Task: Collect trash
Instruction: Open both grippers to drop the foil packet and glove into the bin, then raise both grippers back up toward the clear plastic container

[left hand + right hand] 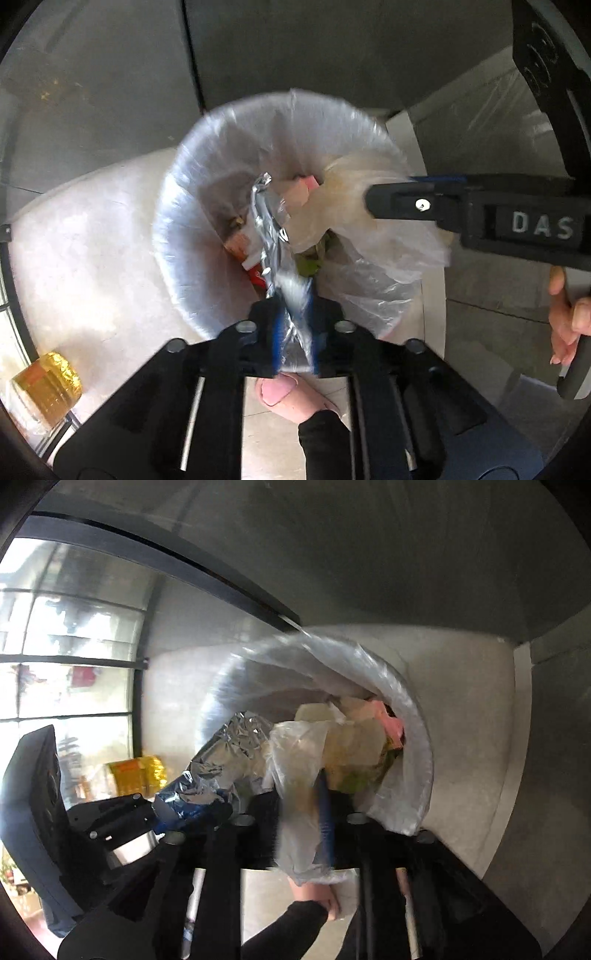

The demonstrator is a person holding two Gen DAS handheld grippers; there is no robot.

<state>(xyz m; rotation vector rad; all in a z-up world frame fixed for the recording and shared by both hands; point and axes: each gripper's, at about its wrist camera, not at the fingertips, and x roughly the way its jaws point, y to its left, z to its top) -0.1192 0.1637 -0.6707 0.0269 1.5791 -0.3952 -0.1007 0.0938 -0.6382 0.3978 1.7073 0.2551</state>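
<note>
Over the lined bin (192, 236), left hand-held gripper (295, 321) loosely brackets foil wrapper (264, 221), right hand-held gripper (306, 812) a plastic bag (295, 760); next, release fully.

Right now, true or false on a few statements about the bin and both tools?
1. The bin has a clear plastic liner. True.
2. A silver foil wrapper sits between the left tool's fingers. True.
3. The bin is empty. False: trash lies inside.
4. The right tool has a cardboard box between its fingers. False: a translucent plastic bag.
5. A gold package lies outside the bin. True.
</note>
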